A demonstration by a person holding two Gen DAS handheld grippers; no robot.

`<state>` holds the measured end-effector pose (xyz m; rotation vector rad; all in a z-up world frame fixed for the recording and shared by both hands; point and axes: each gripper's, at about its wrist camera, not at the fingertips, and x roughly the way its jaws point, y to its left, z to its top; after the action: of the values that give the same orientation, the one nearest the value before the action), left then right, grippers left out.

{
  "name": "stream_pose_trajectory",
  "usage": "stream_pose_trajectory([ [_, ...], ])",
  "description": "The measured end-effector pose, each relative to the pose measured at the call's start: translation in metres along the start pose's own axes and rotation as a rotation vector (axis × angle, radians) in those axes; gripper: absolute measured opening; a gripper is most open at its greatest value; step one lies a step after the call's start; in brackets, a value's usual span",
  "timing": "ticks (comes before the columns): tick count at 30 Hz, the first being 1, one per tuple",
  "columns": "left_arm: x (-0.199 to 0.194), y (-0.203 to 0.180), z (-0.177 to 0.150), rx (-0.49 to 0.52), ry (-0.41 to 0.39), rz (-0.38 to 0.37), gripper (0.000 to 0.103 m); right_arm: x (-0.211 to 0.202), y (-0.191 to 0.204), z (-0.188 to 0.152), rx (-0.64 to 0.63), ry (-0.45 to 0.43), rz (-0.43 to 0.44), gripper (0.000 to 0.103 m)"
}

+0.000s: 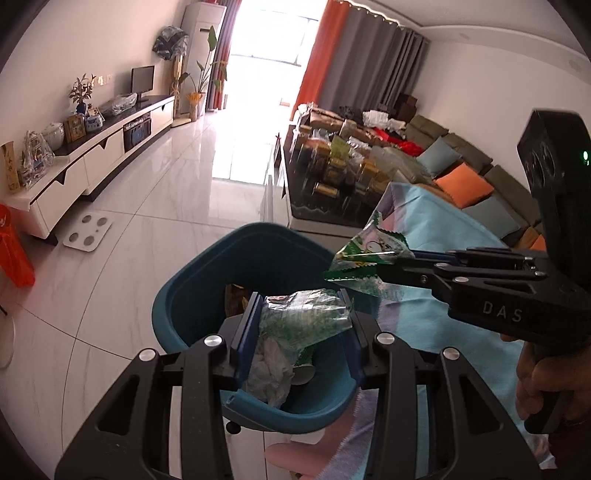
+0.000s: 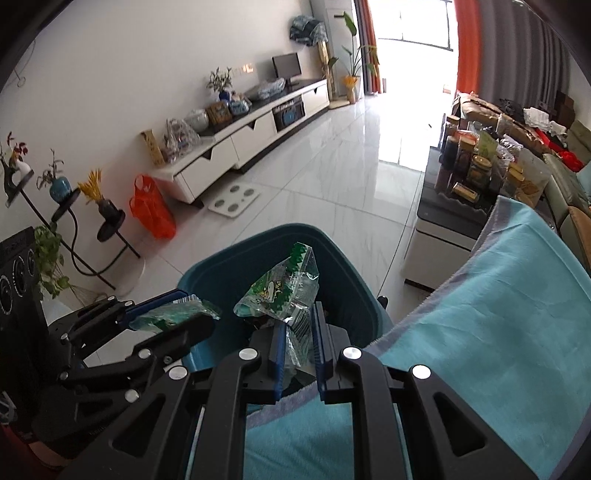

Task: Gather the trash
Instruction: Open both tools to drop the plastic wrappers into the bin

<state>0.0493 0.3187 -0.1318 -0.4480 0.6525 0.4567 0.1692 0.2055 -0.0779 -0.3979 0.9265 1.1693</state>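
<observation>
Over the bin, left gripper and right gripper each clamp a wrapper; next, spread both jaws to drop them.

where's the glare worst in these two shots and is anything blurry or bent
Left wrist view: the window is blown out white, its light mirrored on the glossy floor; the jars on the coffee table are smeared. Right wrist view: the same window is overexposed, with glare on the floor. Both fisheye views bow the walls and darken at the corners; the wrappers stay sharp.
</observation>
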Motion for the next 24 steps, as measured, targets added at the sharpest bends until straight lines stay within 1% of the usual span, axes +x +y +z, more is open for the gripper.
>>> stream_pose_trajectory([
  [3,0.02,0.002,0.0,0.009,0.024,0.014,0.041,0.011,0.0,0.004,0.001,0.022,-0.006,0.015],
  [9,0.053,0.006,-0.005,0.038,0.072,0.048,0.042,0.029,-0.001,0.008,0.0,0.067,-0.013,0.017],
  [12,0.066,0.006,-0.004,0.043,0.084,0.057,0.044,0.035,-0.002,0.011,0.002,0.081,-0.013,0.021],
  [14,0.071,0.007,-0.004,0.043,0.086,0.066,0.049,0.039,-0.002,0.013,0.005,0.087,-0.01,0.028],
  [15,0.072,0.009,-0.004,0.041,0.085,0.069,0.05,0.039,-0.002,0.014,0.004,0.086,-0.009,0.029],
  [17,0.074,0.008,-0.004,0.043,0.084,0.072,0.059,0.04,-0.002,0.016,0.002,0.084,-0.005,0.032],
  [19,0.077,0.006,-0.004,0.047,0.081,0.078,0.06,0.039,-0.002,0.017,0.005,0.08,-0.003,0.039],
  [21,0.077,0.006,-0.004,0.048,0.078,0.083,0.067,0.039,-0.004,0.019,0.012,0.076,-0.001,0.041],
  [22,0.078,0.006,-0.003,0.048,0.076,0.086,0.07,0.038,-0.005,0.02,0.019,0.075,0.009,0.045],
  [23,0.077,0.006,-0.003,0.049,0.072,0.088,0.071,0.037,-0.007,0.02,0.024,0.072,0.009,0.05],
  [24,0.076,0.005,-0.003,0.053,0.065,0.089,0.072,0.037,-0.007,0.021,0.025,0.068,0.008,0.051],
])
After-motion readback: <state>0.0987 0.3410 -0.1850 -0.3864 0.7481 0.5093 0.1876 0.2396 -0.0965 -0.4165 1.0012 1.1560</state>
